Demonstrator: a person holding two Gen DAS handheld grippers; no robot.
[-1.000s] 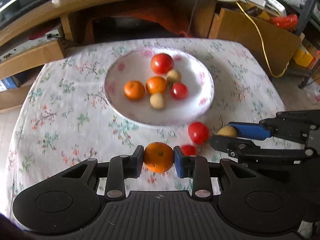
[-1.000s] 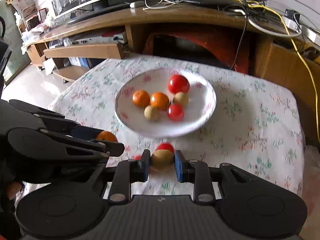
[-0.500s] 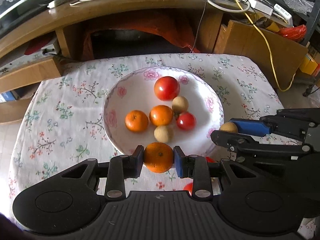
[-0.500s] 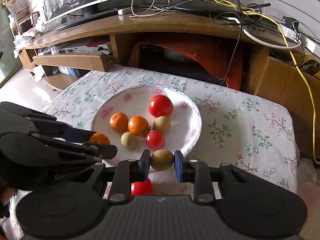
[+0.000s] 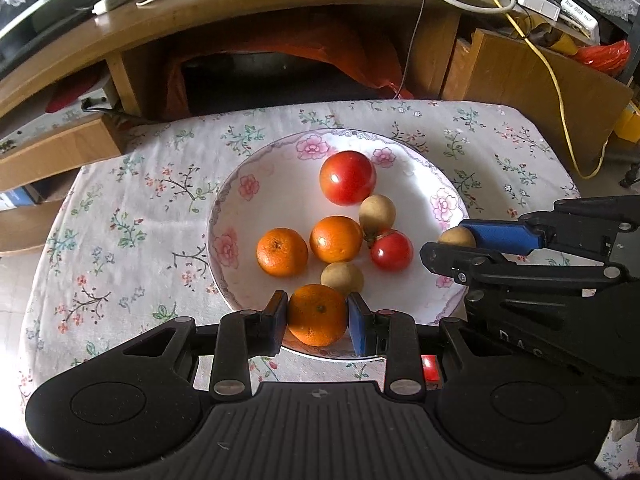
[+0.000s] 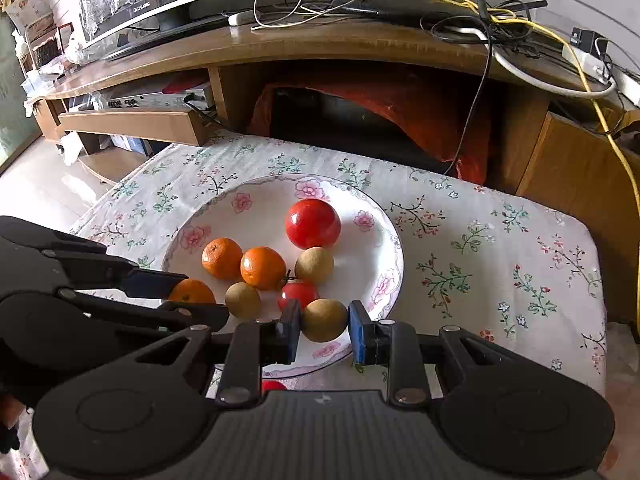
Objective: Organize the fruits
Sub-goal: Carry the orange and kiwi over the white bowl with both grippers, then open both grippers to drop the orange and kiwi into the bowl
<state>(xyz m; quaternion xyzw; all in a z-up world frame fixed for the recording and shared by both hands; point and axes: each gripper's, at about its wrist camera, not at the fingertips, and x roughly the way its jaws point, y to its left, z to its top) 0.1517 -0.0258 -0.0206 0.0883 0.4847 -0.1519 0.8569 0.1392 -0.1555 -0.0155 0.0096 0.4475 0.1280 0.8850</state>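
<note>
Both grippers hold fruit over the near rim of the flower-patterned white plate (image 5: 248,188).
Left gripper (image 5: 318,316) clamps a round orange tangerine (image 5: 317,314); right gripper (image 6: 324,330) clamps a small brown round fruit (image 6: 324,320).

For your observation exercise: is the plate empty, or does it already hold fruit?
It holds fruit. The plate has six pieces lying in it: two oranges, two tomatoes and two brown fruits, with bare white surface around them.

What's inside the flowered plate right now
Lying loose in the plate: two oranges, a large tomato, a small tomato, two brown fruits. The grippers hide its near rim.
</note>
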